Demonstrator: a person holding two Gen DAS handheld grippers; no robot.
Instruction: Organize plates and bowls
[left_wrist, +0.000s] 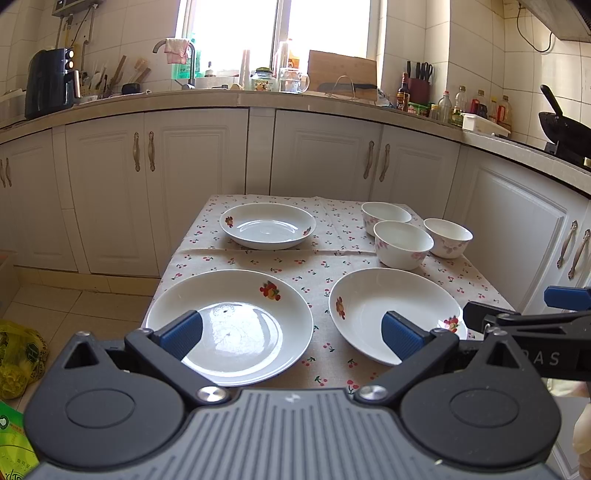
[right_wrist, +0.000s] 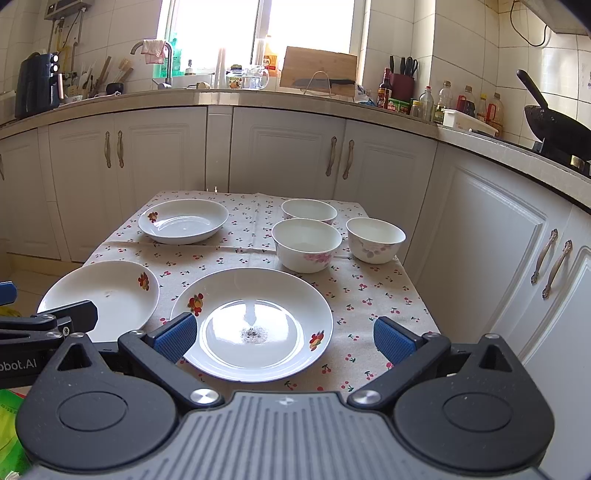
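Observation:
Three white plates with fruit prints lie on a cherry-print tablecloth (left_wrist: 280, 264): a near-left plate (left_wrist: 236, 314), a near-right plate (left_wrist: 373, 306) and a far-left plate (left_wrist: 267, 225). Three white bowls with pink flowers stand at the far right: back bowl (left_wrist: 386, 214), middle bowl (left_wrist: 402, 243), right bowl (left_wrist: 447, 236). My left gripper (left_wrist: 291, 334) hangs open above the near edge, between the two near plates. My right gripper (right_wrist: 284, 339) is open, hovering over the near-right plate (right_wrist: 255, 321). Both hold nothing. The right view also shows the bowls (right_wrist: 306, 243).
White cabinets (left_wrist: 207, 177) run behind and to the right of the small table. The counter above holds a faucet, jars, a cutting board, bottles and a wok (left_wrist: 561, 122). A yellow bag (left_wrist: 18, 354) lies on the floor at left.

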